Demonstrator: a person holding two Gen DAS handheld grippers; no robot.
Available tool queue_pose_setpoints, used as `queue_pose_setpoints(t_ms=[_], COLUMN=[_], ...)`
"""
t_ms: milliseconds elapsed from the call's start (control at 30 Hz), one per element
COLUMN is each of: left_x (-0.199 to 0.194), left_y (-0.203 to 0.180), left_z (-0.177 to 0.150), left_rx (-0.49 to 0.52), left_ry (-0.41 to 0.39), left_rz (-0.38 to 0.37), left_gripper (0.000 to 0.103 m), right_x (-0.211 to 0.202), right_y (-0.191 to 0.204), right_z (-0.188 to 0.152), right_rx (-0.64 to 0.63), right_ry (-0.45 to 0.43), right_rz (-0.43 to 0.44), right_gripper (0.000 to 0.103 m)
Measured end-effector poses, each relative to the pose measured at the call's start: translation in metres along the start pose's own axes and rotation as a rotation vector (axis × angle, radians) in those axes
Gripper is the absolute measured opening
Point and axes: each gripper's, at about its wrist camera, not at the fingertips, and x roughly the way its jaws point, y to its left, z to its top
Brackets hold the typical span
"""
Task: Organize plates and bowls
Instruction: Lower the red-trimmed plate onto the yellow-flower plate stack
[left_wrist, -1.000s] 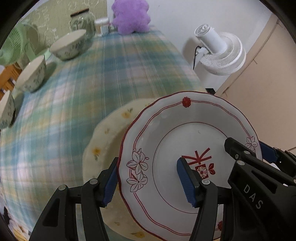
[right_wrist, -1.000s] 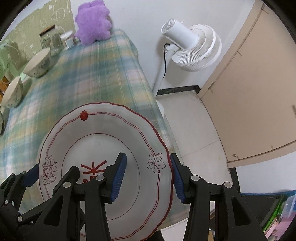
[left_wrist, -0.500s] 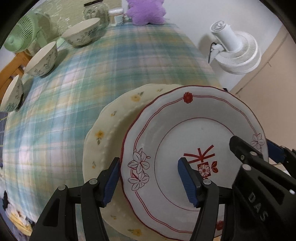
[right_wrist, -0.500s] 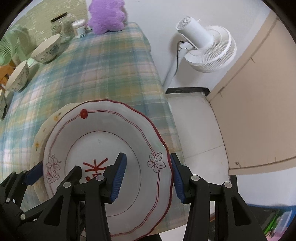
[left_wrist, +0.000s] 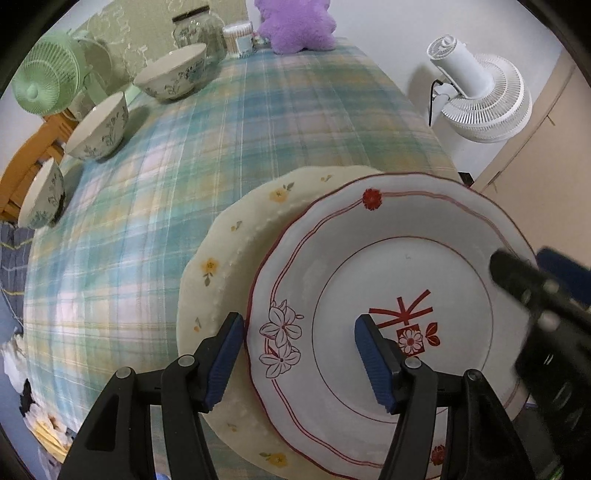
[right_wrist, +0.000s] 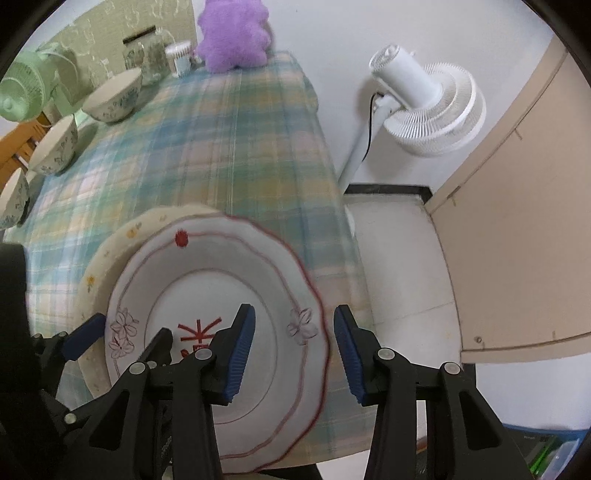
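- I see a table under a green, blue and yellow plaid cloth (left_wrist: 229, 155), filling the middle of both wrist views; white wall at the top, a beige door panel (right_wrist: 517, 206) at the right.
- A white pedestal fan (right_wrist: 424, 110) stands on the pale floor in the upper right; a mint-green fan (left_wrist: 48, 81) sits in the upper left.
- A fuzzy purple plush toy (left_wrist: 295, 22), a clear glass jar (left_wrist: 195, 26) and a small lidded tub (left_wrist: 240, 37) line the top edge; I can't tell what the jar or tub contain.
- Three white floral bowls (left_wrist: 99, 129) run down the left side, apart from each other; their insides are hidden from me.
- The white scalloped plate with red trim and flowers (left_wrist: 388, 280) lies lower centre on a cream plate with yellow flowers (left_wrist: 229, 258), shifted to the right of it.
- My left gripper (left_wrist: 299, 360) is spread wide across the red-trimmed plate's left rim, fingers not pressing it.
- My right gripper (right_wrist: 295, 354) is likewise wide open astride the right rim, gripping nothing.
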Motion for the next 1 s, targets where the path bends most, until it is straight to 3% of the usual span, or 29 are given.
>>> queue_pose_setpoints(t_ms=[100, 167, 667, 1000], left_x=[-0.006, -0.005, -0.003, -0.007], left_y=[-0.001, 0.002, 0.025, 0.022], left_z=[-0.001, -0.001, 0.001, 0.002], left_rx=[0.005, -0.003, -0.099, -0.119], left_ry=[-0.022, -0.016, 0.005, 0.016], left_rz=[0.01, 0.014, 0.035, 0.04], left_gripper=[0.065, 0.065, 0.068, 0.075], right_x=[-0.005, -0.001, 0.025, 0.027], right_y=[0.001, 0.002, 0.02, 0.014], right_z=[0.006, 0.009, 0.014, 0.016], right_rx=[-0.028, -0.044, -0.082, -0.081], right_ry=[-0.018, -0.017, 0.027, 0.04], right_rz=[0.0, -0.008, 0.037, 0.1], right_gripper=[0.024, 0.02, 0.02, 0.028])
